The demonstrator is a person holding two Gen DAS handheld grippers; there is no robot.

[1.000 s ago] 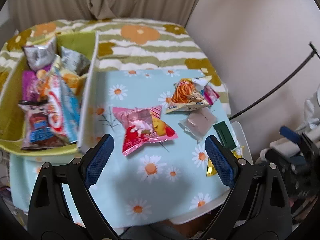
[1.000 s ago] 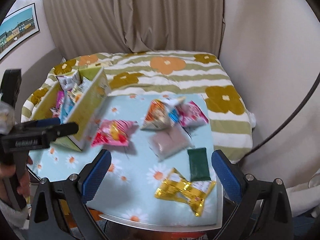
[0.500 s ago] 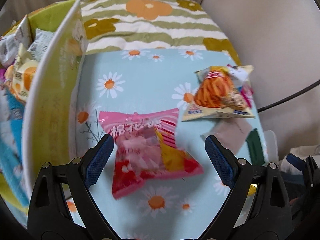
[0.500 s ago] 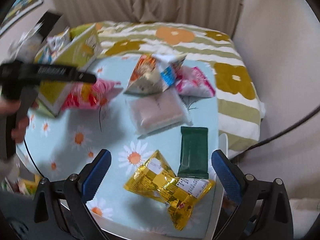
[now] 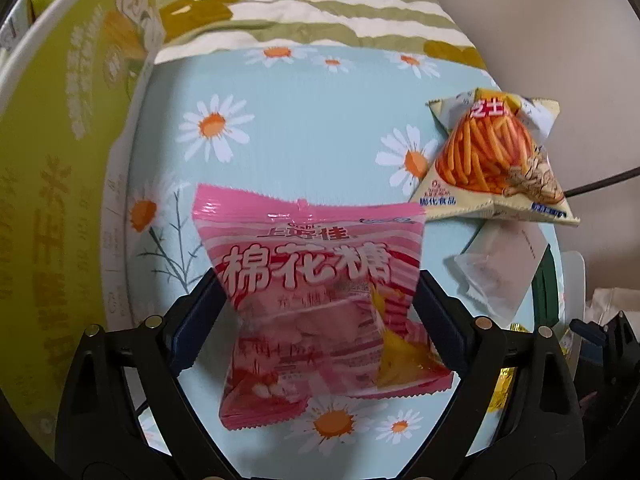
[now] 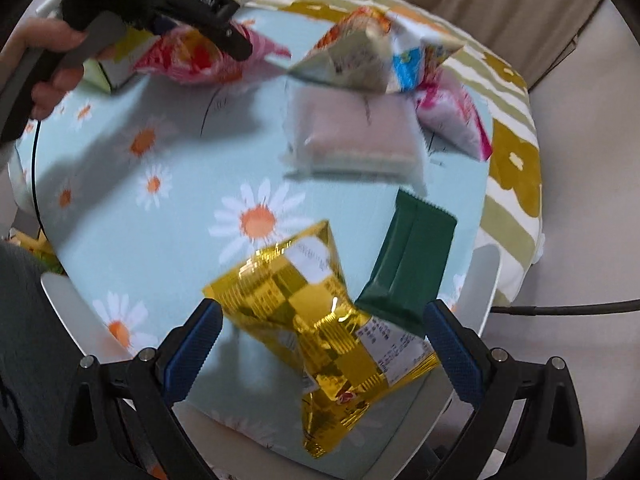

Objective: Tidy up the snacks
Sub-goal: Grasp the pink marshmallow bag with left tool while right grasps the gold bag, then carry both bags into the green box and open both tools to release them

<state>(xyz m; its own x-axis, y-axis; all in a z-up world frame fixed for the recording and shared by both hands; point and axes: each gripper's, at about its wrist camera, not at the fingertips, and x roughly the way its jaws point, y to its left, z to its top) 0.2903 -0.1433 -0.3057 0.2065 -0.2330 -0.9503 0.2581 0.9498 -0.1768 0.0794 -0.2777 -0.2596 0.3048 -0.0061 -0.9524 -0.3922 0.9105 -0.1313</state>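
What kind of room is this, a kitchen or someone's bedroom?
Probably a bedroom or living room at home: a flowered striped blanket lies behind the daisy tablecloth, curtains hang at the back, and snack packets lie about.

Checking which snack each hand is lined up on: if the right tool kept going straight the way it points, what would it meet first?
Most likely the gold foil packet, lying between the open jaws of the right tool; the dark green bar sits just beside it, so depth is uncertain.

Pink marshmallow packet (image 5: 316,304) flat on the daisy-print table, orange-stick snack pouch (image 5: 496,160) propped beside a pale translucent packet (image 5: 500,268), gold foil bag (image 6: 320,320) crumpled near the edge, dark green bar (image 6: 408,268) touching it
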